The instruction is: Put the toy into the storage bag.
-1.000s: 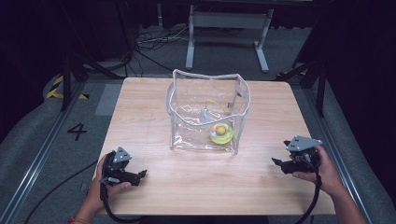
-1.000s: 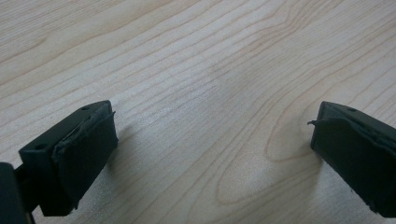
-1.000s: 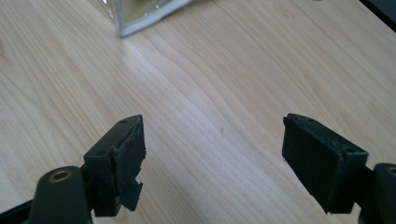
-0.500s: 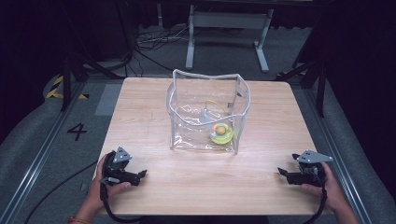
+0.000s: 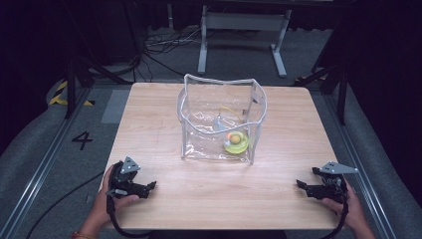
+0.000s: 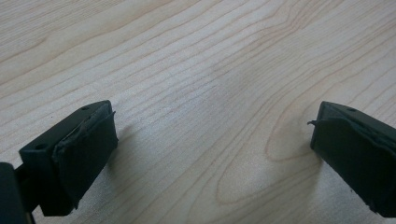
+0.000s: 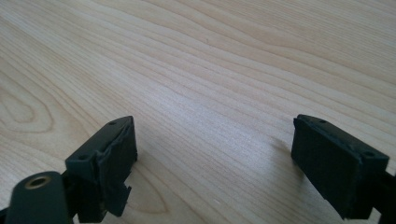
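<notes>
A clear plastic bag (image 5: 221, 119) is standing open at the middle of the wooden table (image 5: 149, 124), enclosing a yellow-green toy (image 5: 236, 142) near its right front corner. The left gripper (image 5: 149, 186) is resting at the near left edge, jaws wide and empty. The right gripper (image 5: 301, 185), jaws just opening wide with nothing between them, is resting at the near right edge, well apart from the bag.

From above the near edge we look forward and down over the whole table (image 5: 164, 124); each gripper view rides low (close over bare wood), sharing that tabletop.
</notes>
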